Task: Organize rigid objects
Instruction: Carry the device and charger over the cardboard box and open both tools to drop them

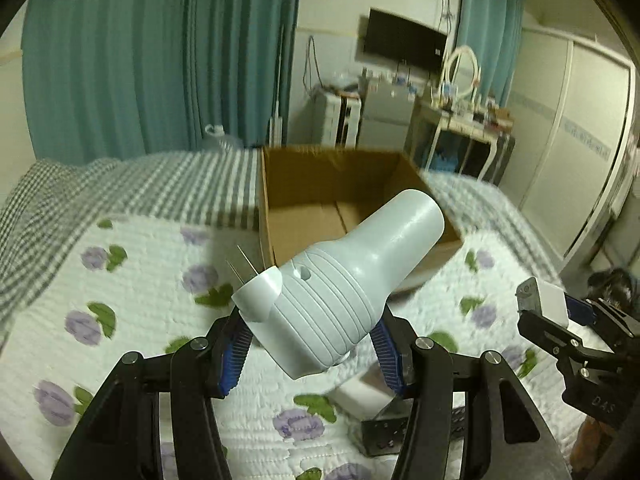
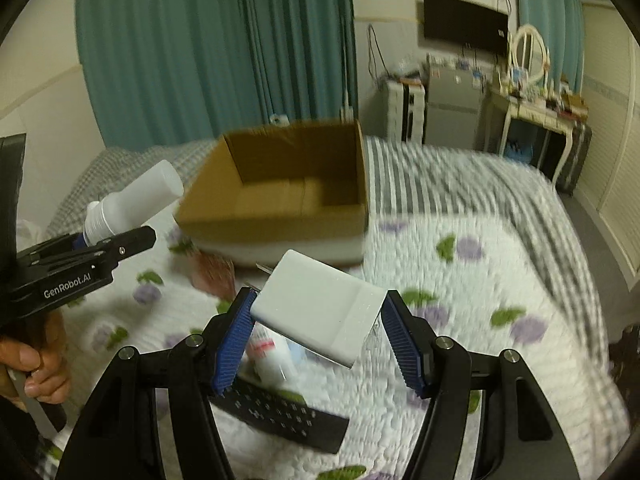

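Cardboard box [image 1: 340, 200] sits centre frame on floral quilt [image 1: 160, 272]. Left gripper [image 1: 310, 344] pinches grey ribbed nozzle [image 1: 340, 280]; right gripper [image 2: 320, 336] pinches white block [image 2: 320, 308].

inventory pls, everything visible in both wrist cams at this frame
box: 1, brown cardboard, open, on the bed ahead
nozzle part: 1, pale grey ribbed plastic, in the left gripper, above the bed
block: 1, white, flat, in the right gripper
remote: 1, black, on the quilt under the right gripper
small bottle: 1, white with red label, on the quilt beside the remote
quilt: 1, white with purple flowers, covers the bed
curtains: teal, back wall
TV: 1, black, on the wall
vanity: 1, white, cluttered, right of the fridge
left gripper: black, blue pads, shut
right gripper: black, blue pads, shut
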